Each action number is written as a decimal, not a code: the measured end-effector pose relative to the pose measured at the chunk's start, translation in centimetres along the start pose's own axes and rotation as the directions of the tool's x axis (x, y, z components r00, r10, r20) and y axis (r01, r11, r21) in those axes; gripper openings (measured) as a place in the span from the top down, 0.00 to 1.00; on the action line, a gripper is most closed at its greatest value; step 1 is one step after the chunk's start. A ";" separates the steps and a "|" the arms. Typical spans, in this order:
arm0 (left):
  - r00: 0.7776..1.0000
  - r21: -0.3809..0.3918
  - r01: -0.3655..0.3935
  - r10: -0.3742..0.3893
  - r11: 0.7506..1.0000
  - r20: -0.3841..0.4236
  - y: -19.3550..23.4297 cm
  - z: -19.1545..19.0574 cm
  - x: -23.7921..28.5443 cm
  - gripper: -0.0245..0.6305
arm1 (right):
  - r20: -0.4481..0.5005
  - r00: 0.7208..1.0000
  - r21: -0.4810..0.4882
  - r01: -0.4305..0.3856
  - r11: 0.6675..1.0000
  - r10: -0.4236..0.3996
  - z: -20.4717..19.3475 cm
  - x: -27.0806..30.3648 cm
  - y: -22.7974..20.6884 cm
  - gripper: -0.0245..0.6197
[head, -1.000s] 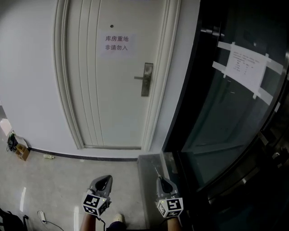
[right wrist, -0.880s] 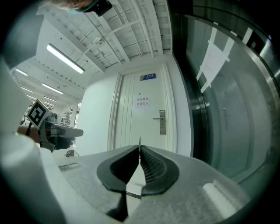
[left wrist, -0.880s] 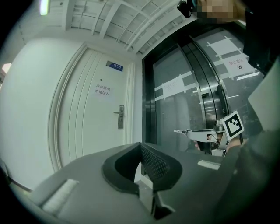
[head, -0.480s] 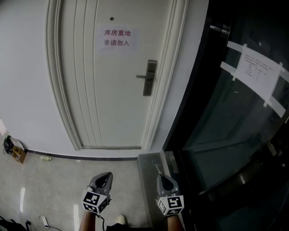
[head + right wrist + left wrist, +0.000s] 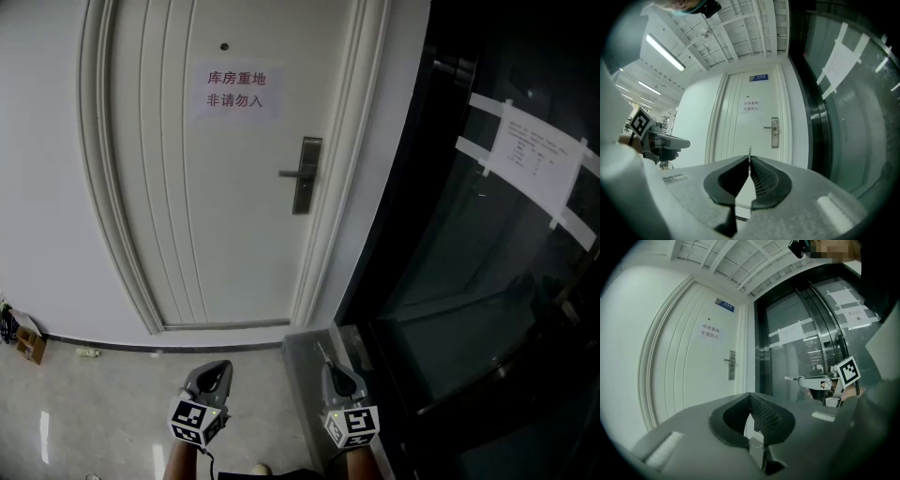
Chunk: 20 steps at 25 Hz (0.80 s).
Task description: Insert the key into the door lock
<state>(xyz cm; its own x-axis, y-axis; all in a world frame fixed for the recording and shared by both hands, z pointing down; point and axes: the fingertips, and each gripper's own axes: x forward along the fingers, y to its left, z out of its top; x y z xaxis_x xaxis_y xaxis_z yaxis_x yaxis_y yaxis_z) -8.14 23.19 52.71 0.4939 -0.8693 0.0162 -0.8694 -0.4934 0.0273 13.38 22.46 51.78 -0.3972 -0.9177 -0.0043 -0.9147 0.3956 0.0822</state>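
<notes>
Well short of the white door [image 5: 216,206], a key [image 5: 749,151] is held clamped in the right claw [image 5: 749,159], aimed toward the lock [image 5: 305,175] near the door's right edge. The left claw [image 5: 750,395] is pressed together, empty.

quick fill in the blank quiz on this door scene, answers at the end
1. The right gripper is shut on a thin metal ____.
2. In the head view, the silver lever handle sits near the ____ edge of the white panelled door.
3. The white paper notice is stuck ____ on the door than the handle.
4. The left gripper has its jaws together and holds ____.

Missing words: key; right; higher; nothing
</notes>
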 end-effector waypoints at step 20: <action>1.000 -0.009 -0.001 0.001 1.000 -0.007 5.0 -0.6 6.7 0.96 | -0.017 1.000 -0.032 -0.018 0.999 0.017 -1.1 8.4 -2.1 0.95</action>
<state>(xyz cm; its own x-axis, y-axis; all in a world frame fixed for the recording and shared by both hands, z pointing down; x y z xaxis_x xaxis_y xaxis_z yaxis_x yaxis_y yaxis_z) -9.11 14.91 53.57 0.4931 -0.8697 0.0229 -0.8698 -0.4922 0.0360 12.02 13.88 52.62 -0.4116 -0.9113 0.0139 -0.9047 0.4104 0.1144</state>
